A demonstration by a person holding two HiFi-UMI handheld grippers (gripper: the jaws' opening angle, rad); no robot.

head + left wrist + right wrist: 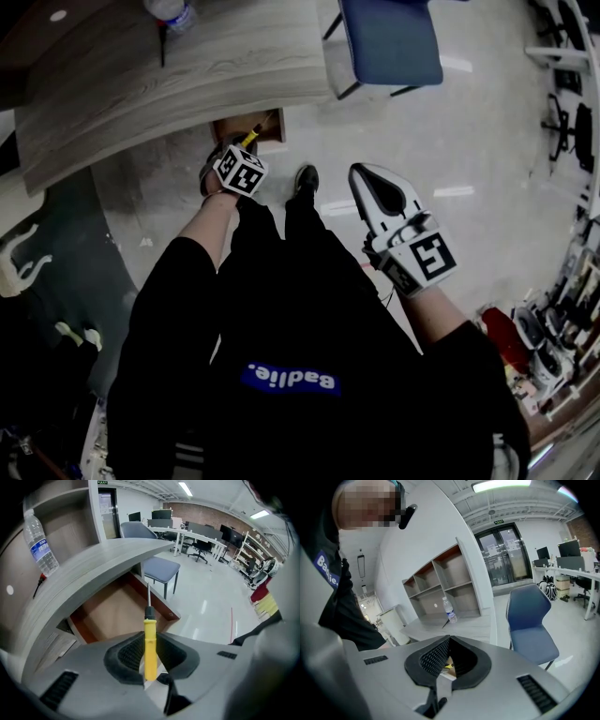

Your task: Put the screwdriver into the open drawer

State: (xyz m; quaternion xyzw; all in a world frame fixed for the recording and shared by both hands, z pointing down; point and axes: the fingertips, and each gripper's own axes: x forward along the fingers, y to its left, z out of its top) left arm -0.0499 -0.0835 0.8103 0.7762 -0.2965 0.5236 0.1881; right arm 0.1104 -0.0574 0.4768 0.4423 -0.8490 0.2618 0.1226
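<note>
Clearly the left hand-held gripper (150,644) has the screwdriver (149,626) in its grasp: the jaws stand partly apart, and the ribbed pads (130,654) press on either side of the yellow handle. The handle's butt sits back between the pads, while the black collar and the thin metal shaft stick out past the fingertips. This hand-held gripper tilts steeply downward. Straight ahead of its tips lies the open drawer (108,616), a brown wooden box pulled out from under the curved grey tabletop (93,566). The shaft points at it, along the drawer's right side. From the head view, the screwdriver's yellow handle shows just beyond the marker cube, over the drawer's opening.

Above and to the left of this hand-held gripper, a clear water bottle (41,545) stands upright on the tabletop. A blue-grey chair (158,568) stands beyond the drawer, to the right of the shaft.

The right hand-held gripper (449,638) is well apart from the drawer. Its fingertips meet at a point, and nothing sits between the pads. Ahead of it are the tabletop, the bottle and the same chair.
</note>
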